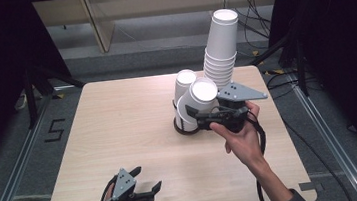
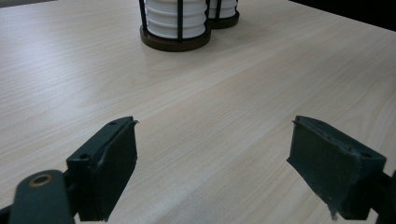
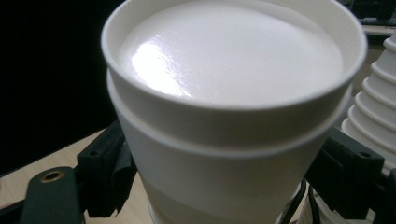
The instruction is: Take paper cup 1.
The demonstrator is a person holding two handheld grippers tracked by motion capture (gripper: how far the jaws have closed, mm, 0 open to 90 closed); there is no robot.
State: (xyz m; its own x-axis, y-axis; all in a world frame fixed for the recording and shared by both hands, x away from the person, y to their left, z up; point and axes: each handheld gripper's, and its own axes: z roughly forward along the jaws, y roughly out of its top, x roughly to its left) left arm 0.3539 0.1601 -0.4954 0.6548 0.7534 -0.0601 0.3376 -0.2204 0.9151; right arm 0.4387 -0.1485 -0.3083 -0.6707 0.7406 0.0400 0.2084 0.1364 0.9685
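My right gripper [image 1: 199, 117] is closed on a short stack of upside-down white paper cups [image 1: 197, 101], one jaw pressed against each side of it, so the stack sits pinched between my fingers [image 3: 105, 172]. In the right gripper view two cup bottoms show nested one over the other, with the glossy top one tilted toward the camera. The stack leans over the dark wire cup holder [image 1: 184, 126] standing right of the middle of the wooden table [image 1: 119, 132]; whether its lower end touches the holder I cannot tell. A second upside-down cup stack [image 1: 183, 82] stands just behind it, and a much taller stack [image 1: 220, 51] rises behind and to the right, leaning slightly. My left gripper [image 1: 147, 181] rests low near the table's front edge, well apart from the cups, jaws spread wide with nothing between them but bare tabletop.
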